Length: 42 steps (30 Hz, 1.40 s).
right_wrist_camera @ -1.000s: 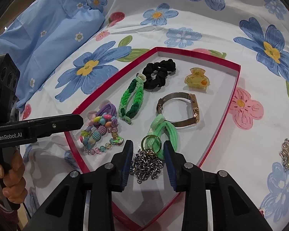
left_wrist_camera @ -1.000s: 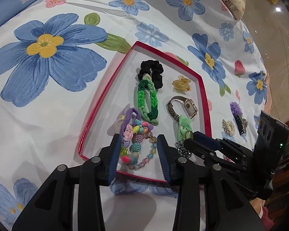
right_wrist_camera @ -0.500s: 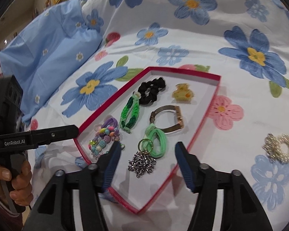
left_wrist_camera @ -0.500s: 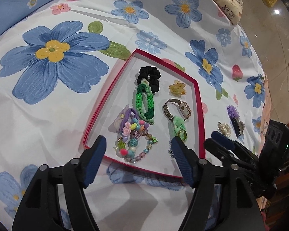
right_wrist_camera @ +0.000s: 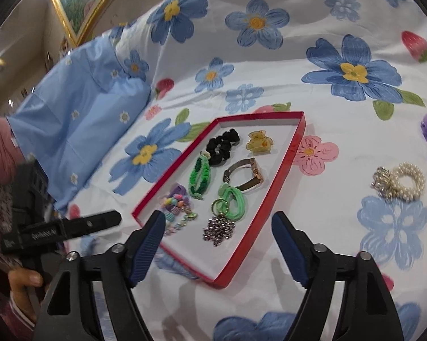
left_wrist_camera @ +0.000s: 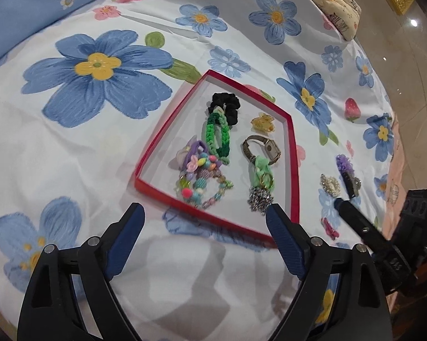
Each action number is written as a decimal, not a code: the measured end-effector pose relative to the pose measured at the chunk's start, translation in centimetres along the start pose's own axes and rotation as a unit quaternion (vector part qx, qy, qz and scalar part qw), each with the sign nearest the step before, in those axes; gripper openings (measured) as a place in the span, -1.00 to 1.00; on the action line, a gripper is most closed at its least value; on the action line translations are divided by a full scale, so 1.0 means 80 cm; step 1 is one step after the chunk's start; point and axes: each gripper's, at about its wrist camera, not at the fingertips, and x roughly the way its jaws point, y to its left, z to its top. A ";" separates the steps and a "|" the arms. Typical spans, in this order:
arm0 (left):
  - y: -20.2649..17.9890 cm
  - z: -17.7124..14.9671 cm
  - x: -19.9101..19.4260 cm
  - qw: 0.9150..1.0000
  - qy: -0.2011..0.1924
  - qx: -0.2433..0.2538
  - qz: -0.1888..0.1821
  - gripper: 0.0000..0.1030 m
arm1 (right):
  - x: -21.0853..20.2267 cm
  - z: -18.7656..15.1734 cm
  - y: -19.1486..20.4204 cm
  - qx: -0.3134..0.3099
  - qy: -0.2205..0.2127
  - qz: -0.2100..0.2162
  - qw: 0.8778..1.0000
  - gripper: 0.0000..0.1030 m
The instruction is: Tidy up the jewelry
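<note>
I see the bedsheet (left_wrist_camera: 71, 147) under everything, with the red tray (left_wrist_camera: 294, 170) lying on it. Both my grippers hang over the tray's near edge: the left gripper (left_wrist_camera: 204, 216) and right gripper (right_wrist_camera: 217, 223) have just been opening, jaws now spread wide with nothing between them. Inside the tray lie the watch (right_wrist_camera: 246, 174), scrunchie (left_wrist_camera: 226, 108), beads (left_wrist_camera: 202, 183) and chain (right_wrist_camera: 219, 228). I judge a placing step just done. Outside the tray, right of it, wait the pearl band (right_wrist_camera: 401, 182) and purple clip (left_wrist_camera: 345, 167); next I'd take the right gripper to the pearls.
</note>
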 end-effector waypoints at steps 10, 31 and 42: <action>-0.027 -0.039 -0.042 0.993 -0.055 0.064 0.077 0.83 | -0.046 -0.029 0.010 0.000 -0.041 0.001 0.999 0.60; -0.061 -0.047 -0.084 0.973 -0.136 0.133 0.133 1.00 | -0.115 -0.007 0.061 -0.071 -0.121 -0.037 0.989 0.99; -0.050 -0.085 -0.058 0.966 -0.141 0.139 0.166 1.00 | -0.067 -0.072 0.041 -0.078 -0.094 -0.084 0.989 0.99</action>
